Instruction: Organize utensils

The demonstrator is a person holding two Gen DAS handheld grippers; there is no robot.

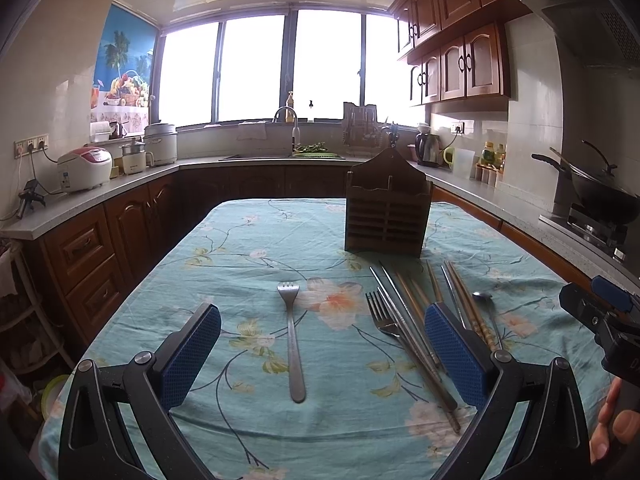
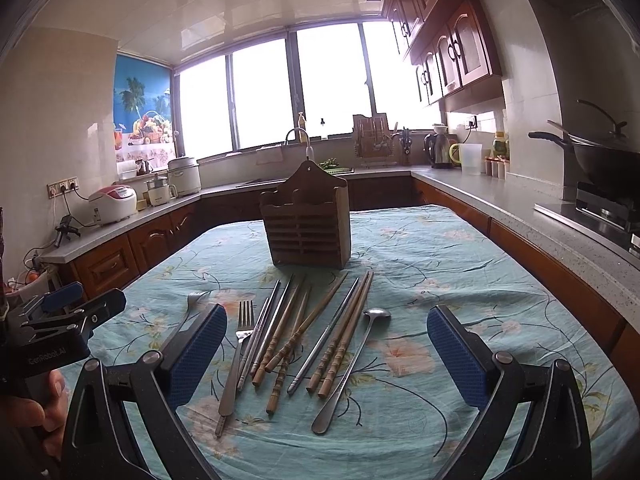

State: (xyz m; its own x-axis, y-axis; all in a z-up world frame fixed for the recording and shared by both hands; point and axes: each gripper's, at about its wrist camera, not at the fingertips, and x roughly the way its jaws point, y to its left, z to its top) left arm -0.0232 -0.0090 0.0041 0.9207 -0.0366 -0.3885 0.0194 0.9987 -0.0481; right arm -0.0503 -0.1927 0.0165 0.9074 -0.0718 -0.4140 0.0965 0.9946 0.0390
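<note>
A brown wooden utensil holder (image 1: 387, 216) (image 2: 307, 224) stands upright on the table, beyond the cutlery. In the left wrist view a lone steel fork (image 1: 293, 340) lies between the open, empty fingers of my left gripper (image 1: 322, 344). A pile of utensils lies to its right: a second fork (image 2: 236, 356), several wooden chopsticks (image 2: 340, 336), metal chopsticks (image 2: 272, 320) and a steel spoon (image 2: 352, 364). My right gripper (image 2: 326, 348) is open and empty, hovering above this pile.
The table wears a teal floral cloth (image 1: 248, 248). Kitchen counters (image 2: 500, 200) run around it, with a rice cooker (image 1: 84, 168), a sink (image 1: 280, 156), a kettle (image 2: 438, 150) and a wok on a stove (image 2: 600, 160).
</note>
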